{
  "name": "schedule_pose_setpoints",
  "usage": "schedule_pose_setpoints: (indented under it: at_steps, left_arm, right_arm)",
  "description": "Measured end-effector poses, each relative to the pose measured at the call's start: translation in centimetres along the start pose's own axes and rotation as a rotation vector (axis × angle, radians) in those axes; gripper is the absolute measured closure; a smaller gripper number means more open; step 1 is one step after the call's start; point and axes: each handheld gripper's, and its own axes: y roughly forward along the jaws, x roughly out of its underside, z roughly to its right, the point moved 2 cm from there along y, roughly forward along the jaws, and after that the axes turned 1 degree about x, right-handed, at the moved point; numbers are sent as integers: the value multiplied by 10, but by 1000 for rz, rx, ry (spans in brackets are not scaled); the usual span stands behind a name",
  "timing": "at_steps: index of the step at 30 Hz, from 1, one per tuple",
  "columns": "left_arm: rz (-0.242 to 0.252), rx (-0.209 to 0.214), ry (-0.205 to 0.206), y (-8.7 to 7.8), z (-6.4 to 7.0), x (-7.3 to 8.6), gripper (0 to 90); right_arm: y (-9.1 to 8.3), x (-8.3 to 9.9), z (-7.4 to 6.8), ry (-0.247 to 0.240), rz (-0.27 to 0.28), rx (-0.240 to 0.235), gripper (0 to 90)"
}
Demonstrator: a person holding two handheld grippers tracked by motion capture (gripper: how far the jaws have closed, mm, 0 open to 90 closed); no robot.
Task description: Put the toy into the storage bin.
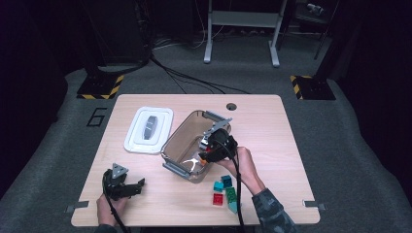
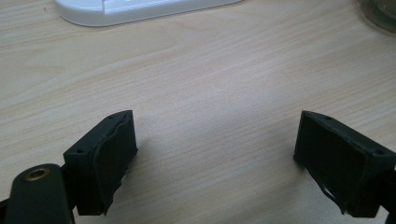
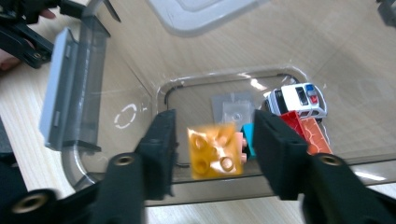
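**Right gripper over the bin, yellow block between its jaws**

High view: the right gripper [image 1: 210,151] hangs over the clear smoky plastic bin with grey latches [image 1: 180,136] at the table's centre. The white rectangular lid [image 1: 148,129] lies at the bin's 9 o'clock. A cluster of loose red, green and teal toy blocks [image 1: 226,191] sits at the bin's 5 o'clock. The left gripper [image 1: 127,187] rests low at 7 o'clock on the pale wooden table [image 1: 272,126].

Left gripper view: its jaws stand wide apart with bare tabletop between them.

Right gripper view: a yellow studded toy block [image 3: 215,150] appears blurred between the parted jaws, touching neither, above the bin floor. At its 2 o'clock lie a white toy police car [image 3: 299,100] and an orange-red brick [image 3: 308,131].
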Motion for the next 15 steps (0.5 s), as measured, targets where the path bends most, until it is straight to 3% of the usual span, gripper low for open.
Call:
schedule_pose_setpoints:
  at_steps: [6,15]
  left_arm:
    - [0,0,0,0,0,0,126]
    - [0,0,0,0,0,0,126]
  right_arm:
    - [-15,5,3,19,80,20,232]
    - [-34,28,15,72,134,44,148]
